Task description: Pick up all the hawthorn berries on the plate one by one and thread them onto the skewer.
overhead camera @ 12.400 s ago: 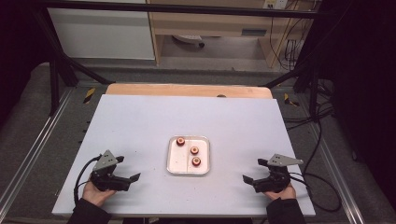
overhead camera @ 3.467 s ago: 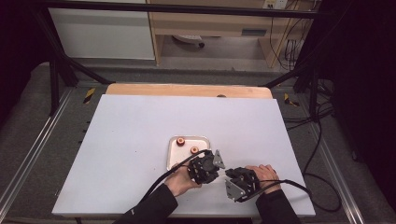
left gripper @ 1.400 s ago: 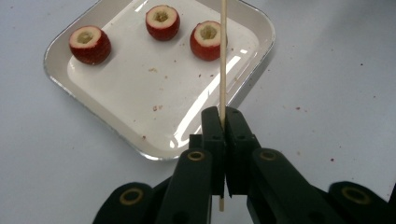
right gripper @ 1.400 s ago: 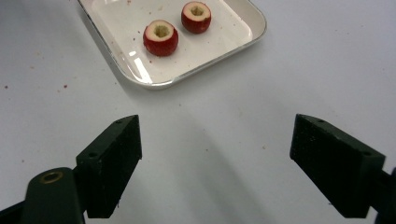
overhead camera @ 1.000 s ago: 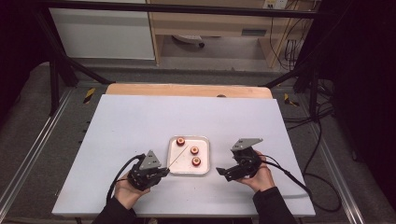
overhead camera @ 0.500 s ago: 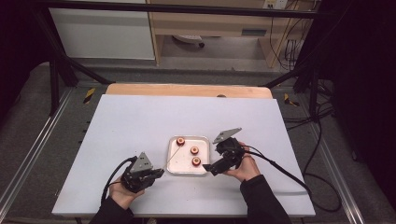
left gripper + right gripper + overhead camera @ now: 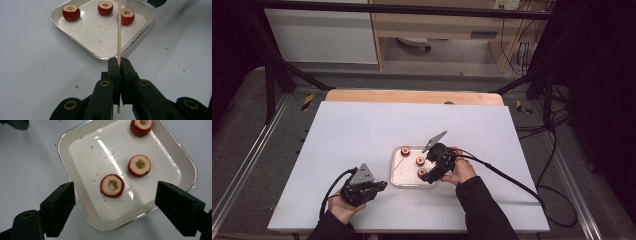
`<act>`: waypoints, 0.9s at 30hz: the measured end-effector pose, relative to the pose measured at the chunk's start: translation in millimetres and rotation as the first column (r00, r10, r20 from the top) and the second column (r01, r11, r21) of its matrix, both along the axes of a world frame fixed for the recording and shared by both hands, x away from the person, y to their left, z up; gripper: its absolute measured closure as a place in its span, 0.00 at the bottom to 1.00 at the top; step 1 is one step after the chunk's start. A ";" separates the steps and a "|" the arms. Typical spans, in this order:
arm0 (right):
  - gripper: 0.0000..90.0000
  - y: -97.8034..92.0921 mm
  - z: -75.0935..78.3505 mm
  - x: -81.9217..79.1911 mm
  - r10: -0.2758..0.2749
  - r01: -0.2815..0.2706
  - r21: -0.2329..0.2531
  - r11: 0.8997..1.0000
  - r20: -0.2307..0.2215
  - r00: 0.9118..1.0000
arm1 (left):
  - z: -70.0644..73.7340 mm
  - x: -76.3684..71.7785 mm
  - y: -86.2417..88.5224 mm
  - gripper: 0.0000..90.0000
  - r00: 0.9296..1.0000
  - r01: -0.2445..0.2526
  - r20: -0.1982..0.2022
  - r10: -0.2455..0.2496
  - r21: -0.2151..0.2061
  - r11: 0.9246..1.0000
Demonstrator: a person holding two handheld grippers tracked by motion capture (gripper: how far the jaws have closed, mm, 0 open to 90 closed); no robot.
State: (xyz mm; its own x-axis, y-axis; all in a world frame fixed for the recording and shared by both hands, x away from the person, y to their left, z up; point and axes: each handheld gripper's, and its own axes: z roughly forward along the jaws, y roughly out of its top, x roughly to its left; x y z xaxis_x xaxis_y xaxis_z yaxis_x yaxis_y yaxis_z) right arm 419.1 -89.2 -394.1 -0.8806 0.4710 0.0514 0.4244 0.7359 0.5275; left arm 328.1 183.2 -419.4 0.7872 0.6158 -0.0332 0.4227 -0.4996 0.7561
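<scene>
A white square tray (image 7: 402,175) holds three red cored fruit pieces (image 7: 405,151). My left gripper (image 7: 383,186) rests on the table at the tray's near left corner. In the left gripper view this gripper (image 7: 119,67) is shut on a thin wooden skewer (image 7: 119,30) that points up over the tray (image 7: 82,35) toward the fruit (image 7: 127,16). My right gripper (image 7: 428,176) hovers over the tray's near right part. In the right gripper view its jaws (image 7: 116,193) stand wide open on either side of the nearest fruit piece (image 7: 112,185), above it and not touching.
The tray (image 7: 65,143) sits a little below the middle of a white table top (image 7: 362,130), which has small red crumbs around the tray. A wooden strip (image 7: 412,96) runs along the far edge. Cables trail from both grippers toward the near edge.
My right gripper has moved left and down over the tray, ending above the nearest fruit piece. The left gripper has stayed beside the tray's near left corner, holding the skewer.
</scene>
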 end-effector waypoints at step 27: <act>0.65 28.0 -24.8 17.0 0.119 -0.126 -0.128 0.984 -0.064 0.991 | -2.4 2.1 -1.6 0.98 1.000 0.013 -0.014 -0.013 -0.005 1.000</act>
